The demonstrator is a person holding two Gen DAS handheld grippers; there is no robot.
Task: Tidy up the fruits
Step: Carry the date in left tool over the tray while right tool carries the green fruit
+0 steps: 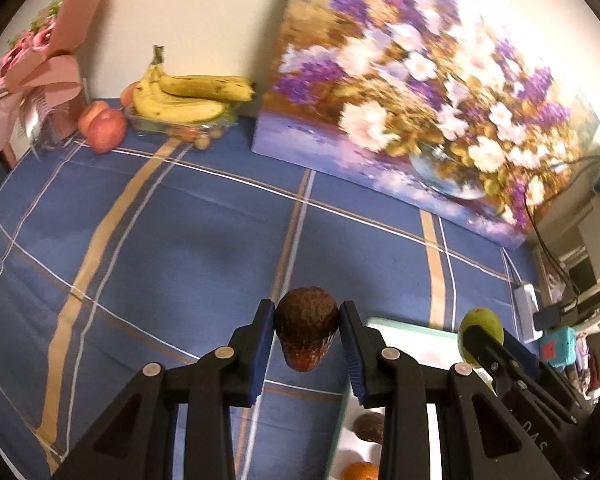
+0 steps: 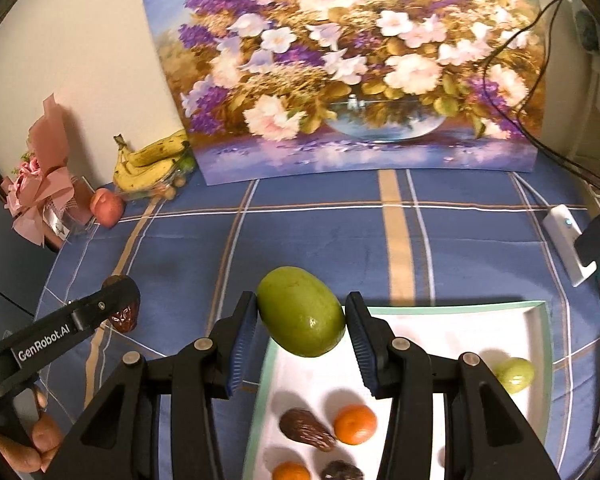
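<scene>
In the left wrist view, the left gripper (image 1: pixel 307 334) is clamped by both pads on a dark brown, rough-skinned avocado (image 1: pixel 306 326), carried clear above the blue plaid tabletop (image 1: pixel 160 240), probably lifted off the white tray (image 1: pixel 404 334) at 4 o'clock for sorting; a glass dish of bananas (image 1: pixel 188 96) waits at 11 o'clock. In the right wrist view, the right gripper (image 2: pixel 302 338) is part-closed on a smooth green mango (image 2: pixel 302 312), held over the tray's far-left corner, while oranges (image 2: pixel 355 424), dark avocados (image 2: pixel 306 430) and a small green fruit (image 2: pixel 514 374) lie below at 6 o'clock.
</scene>
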